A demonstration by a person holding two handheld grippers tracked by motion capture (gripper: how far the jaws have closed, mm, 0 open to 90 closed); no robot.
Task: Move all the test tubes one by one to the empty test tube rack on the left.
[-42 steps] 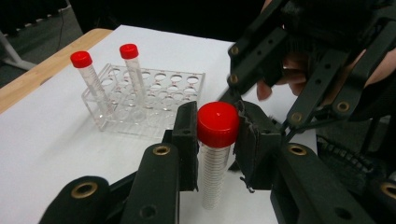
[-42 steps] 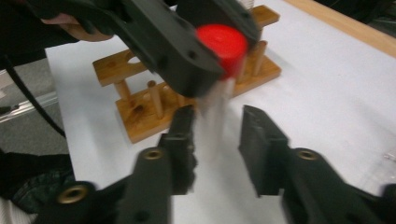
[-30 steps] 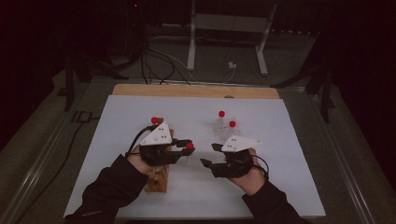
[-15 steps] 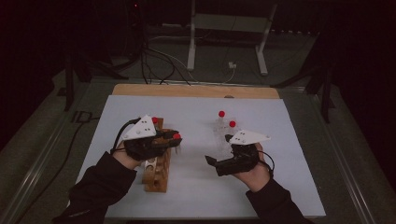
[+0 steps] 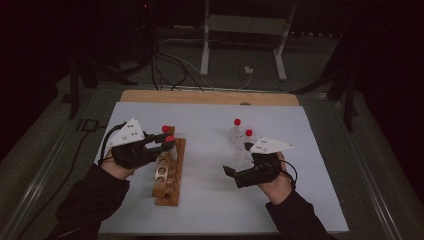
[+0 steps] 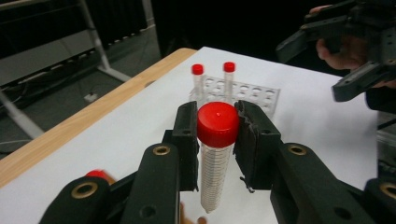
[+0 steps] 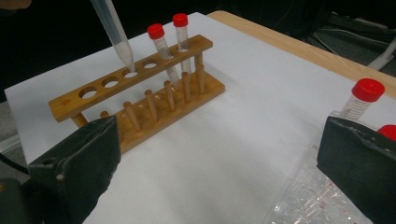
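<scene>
My left gripper (image 6: 217,135) is shut on the red cap of a clear tube (image 6: 213,177) that hangs down between its jaws. In the right gripper view that tube's pointed tip (image 7: 125,55) hovers just over a hole of the wooden rack (image 7: 116,84). Two red-capped tubes (image 7: 161,44) stand in holes at the rack's far end. My right gripper (image 7: 215,154) stands open beside the clear plastic rack (image 5: 240,150); its jaws have just been opening and nothing lies between them. Two more red-capped tubes (image 5: 248,134) stand in the clear rack.
A white sheet (image 5: 210,200) covers the table, with a wooden edge (image 5: 210,97) at the far side. Beyond the table stand a metal frame (image 5: 245,30) and cables on the floor. The wooden rack (image 5: 167,172) lies left of centre.
My left gripper has carried the tube left and away from the middle to above the wooden rack. The right gripper's jaws have opened wider and it has stayed in place.
</scene>
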